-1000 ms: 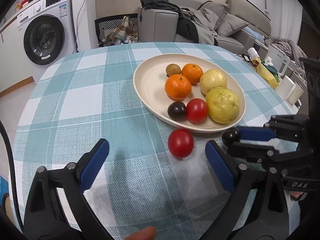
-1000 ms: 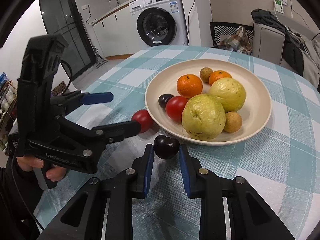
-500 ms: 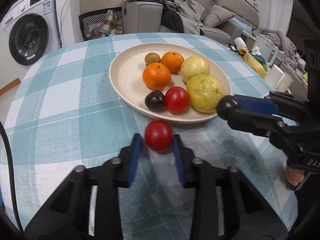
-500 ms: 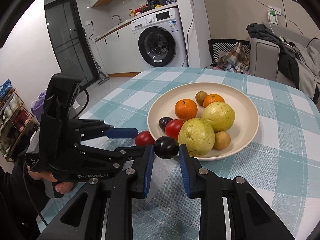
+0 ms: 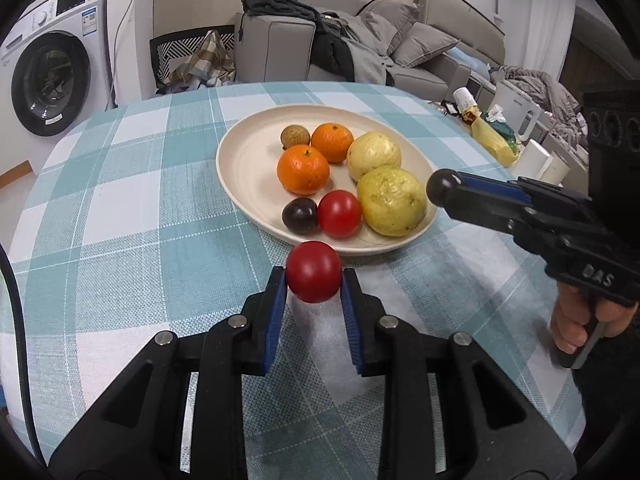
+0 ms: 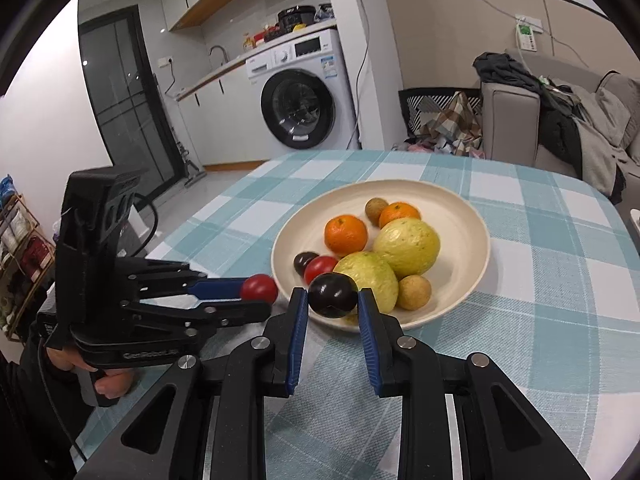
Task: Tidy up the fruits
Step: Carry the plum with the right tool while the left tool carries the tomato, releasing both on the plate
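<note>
Cream plate (image 5: 244, 184) on the checked tablecloth (image 5: 120, 216), my landmark: two guavas, two oranges, a tomato and a dark plum inside. Just off its near rim, my left gripper (image 5: 313, 280) is clamped on a red tomato (image 5: 313, 271); my right gripper (image 6: 333, 300) is clamped on a dark plum (image 6: 332, 295).

Raised letters reading "DAS" are showing on the right gripper (image 5: 440, 186) body in the left wrist view. "GenRobot.AI" is standing along the lower edge of the left gripper (image 6: 260, 292) body. The washer (image 6: 304, 92) labels are staying too small to read.
</note>
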The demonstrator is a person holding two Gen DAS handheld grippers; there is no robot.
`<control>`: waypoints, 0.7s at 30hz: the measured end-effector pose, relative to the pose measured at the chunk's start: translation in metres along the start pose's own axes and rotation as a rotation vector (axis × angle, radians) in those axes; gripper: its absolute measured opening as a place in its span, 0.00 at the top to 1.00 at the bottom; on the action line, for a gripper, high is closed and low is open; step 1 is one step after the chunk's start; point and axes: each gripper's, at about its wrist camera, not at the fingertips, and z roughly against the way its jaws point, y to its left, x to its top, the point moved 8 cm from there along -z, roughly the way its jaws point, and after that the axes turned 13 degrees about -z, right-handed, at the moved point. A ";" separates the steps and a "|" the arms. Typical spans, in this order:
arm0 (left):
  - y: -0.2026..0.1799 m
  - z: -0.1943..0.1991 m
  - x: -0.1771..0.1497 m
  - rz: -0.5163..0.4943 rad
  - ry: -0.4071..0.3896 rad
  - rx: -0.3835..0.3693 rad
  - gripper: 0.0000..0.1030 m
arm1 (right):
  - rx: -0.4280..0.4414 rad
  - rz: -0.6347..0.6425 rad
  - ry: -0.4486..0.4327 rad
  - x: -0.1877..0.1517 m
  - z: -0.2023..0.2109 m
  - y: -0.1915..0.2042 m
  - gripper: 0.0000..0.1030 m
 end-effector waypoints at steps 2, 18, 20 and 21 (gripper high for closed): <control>0.000 0.005 0.003 0.003 -0.018 -0.009 0.76 | -0.011 -0.022 -0.028 0.005 0.004 -0.007 0.74; 0.020 0.015 0.023 0.062 -0.107 0.116 0.76 | -0.122 -0.139 -0.128 0.028 0.017 -0.050 0.74; 0.022 0.013 0.025 0.059 -0.110 0.131 0.76 | -0.126 -0.140 -0.128 0.028 0.017 -0.051 0.74; 0.022 0.011 0.026 0.057 -0.109 0.137 0.76 | -0.127 -0.141 -0.125 0.028 0.016 -0.052 0.74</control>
